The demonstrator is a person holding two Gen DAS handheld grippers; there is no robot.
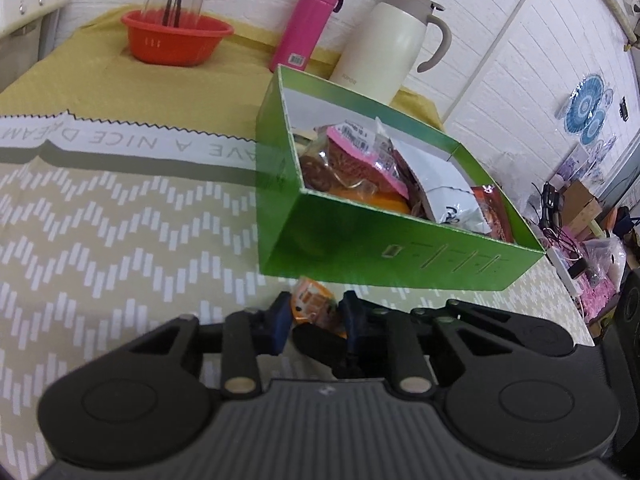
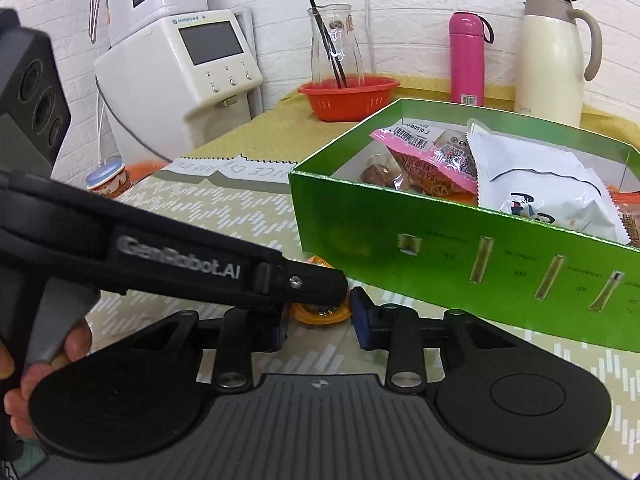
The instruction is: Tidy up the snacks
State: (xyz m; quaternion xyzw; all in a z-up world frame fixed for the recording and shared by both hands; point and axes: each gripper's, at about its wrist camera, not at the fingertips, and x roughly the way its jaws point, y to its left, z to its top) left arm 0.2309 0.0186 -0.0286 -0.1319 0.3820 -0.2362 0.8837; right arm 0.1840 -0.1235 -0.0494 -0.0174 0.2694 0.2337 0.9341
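Note:
A green box stands on the patterned tablecloth, holding several snack packets, among them a pink one and a white one. A small orange snack packet lies on the cloth just in front of the box. My left gripper is shut on this orange packet. In the right wrist view the left gripper reaches across from the left onto the packet. My right gripper is open, its fingers on either side of the same packet.
A red basket holding a glass carafe, a pink flask and a cream thermos jug stand at the back by the wall. A white appliance and a small jar are at the left.

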